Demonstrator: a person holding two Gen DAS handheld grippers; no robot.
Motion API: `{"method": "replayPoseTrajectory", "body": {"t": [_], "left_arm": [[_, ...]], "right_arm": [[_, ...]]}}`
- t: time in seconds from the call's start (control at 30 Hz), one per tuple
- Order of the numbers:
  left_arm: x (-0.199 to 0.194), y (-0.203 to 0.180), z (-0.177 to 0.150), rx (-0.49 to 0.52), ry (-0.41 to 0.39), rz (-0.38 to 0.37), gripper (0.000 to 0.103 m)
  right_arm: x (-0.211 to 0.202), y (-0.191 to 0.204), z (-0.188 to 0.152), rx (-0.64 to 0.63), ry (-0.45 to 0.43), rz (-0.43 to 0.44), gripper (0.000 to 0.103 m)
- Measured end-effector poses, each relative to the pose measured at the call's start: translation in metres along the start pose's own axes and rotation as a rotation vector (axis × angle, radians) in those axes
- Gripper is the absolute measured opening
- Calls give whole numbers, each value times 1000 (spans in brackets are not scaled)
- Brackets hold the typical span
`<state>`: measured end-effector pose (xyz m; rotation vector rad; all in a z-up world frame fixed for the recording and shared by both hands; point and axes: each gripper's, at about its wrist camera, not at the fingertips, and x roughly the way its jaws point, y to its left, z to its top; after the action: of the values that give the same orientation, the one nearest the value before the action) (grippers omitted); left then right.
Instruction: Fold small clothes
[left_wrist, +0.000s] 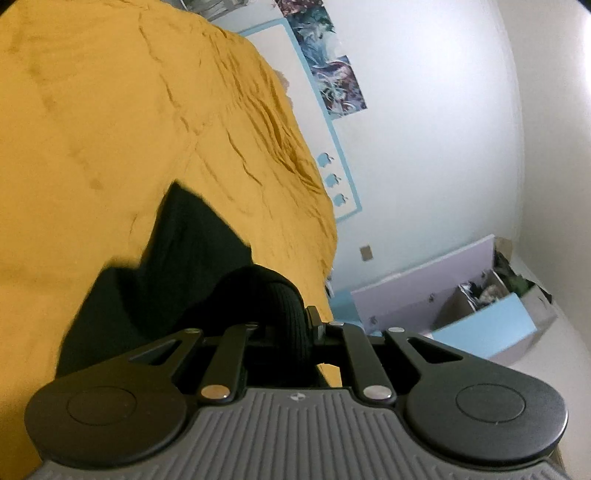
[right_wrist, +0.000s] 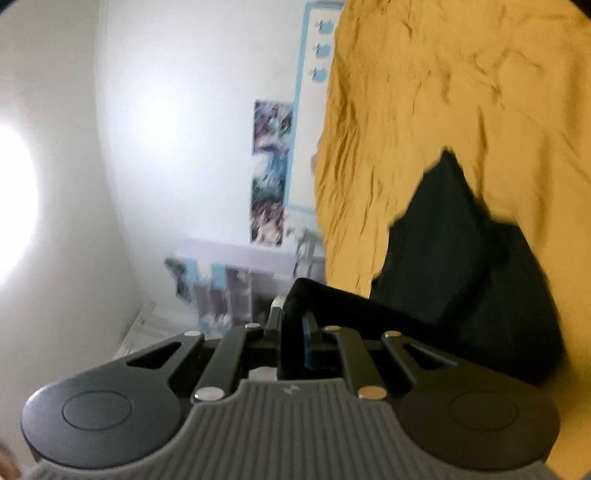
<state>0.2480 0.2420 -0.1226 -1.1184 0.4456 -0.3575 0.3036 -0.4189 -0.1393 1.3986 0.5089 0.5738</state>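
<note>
A small black garment (left_wrist: 173, 269) lies on a wrinkled yellow bedspread (left_wrist: 110, 129). In the left wrist view my left gripper (left_wrist: 295, 317) is shut on a ribbed edge of the black garment, which bunches between the fingers. In the right wrist view my right gripper (right_wrist: 291, 314) is shut on another edge of the same black garment (right_wrist: 461, 258), and a strip of cloth runs from the fingers across to the main part lying on the yellow bedspread (right_wrist: 461, 92). Both cameras are rolled sideways. The fingertips are hidden by the cloth.
A white wall with a blue-framed panel (left_wrist: 332, 140) and dark posters (left_wrist: 332, 74) stands beyond the bed. A lilac board (left_wrist: 424, 284) and an open cardboard box of clutter (left_wrist: 498, 306) sit on the floor by the wall. The right wrist view is blurred.
</note>
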Motion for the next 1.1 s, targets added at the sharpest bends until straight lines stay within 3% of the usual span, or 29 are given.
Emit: {"method": "replayPoseTrajectory", "body": {"t": [0.17,0.27,0.3,0.37,0.4,0.43,0.47,0.53,0.6,0.63,0.67,0.73,0.8,0.9,0.97,1.1], "left_arm": [[92,24,53,33,14,82,11],[146,48,73,52,43,172,13],[160,57,78,52,59,238,16],[177,69,83,50,86,365,16],[181,70,84,56,99,389,16],[183,68,85,71,115,394,21],[184,60,88,103,138,408,24],[182,42,94,165,188,404,26],[172,16,102,264,174,410,33],[160,2,105,301,139,415,52],[145,-10,108,304,112,393,64],[120,-22,107,279,79,328,64],[95,-27,94,245,104,248,64],[59,-29,50,227,145,194,66],[37,-22,14,225,162,219,69],[5,-3,-49,191,203,363,69]], "right_arm": [[88,-31,58,15,-59,-129,5],[136,-54,84,12,-76,-231,5],[150,-64,93,21,-86,-274,6],[160,-81,102,56,-206,-353,16],[160,-88,106,62,-230,-359,30],[160,-92,112,78,-238,-367,38],[157,-93,114,91,-241,-364,39],[152,-84,113,51,-172,-323,39],[143,-64,103,-30,-107,-322,40],[138,-55,96,-57,-69,-313,40],[131,-47,89,-71,-38,-304,40],[110,-31,66,-79,25,-273,43],[87,-19,37,-96,74,-285,50],[57,-7,3,-98,128,-320,54],[41,-12,-15,-53,154,-326,56],[20,-31,-42,45,166,-410,57]]}}
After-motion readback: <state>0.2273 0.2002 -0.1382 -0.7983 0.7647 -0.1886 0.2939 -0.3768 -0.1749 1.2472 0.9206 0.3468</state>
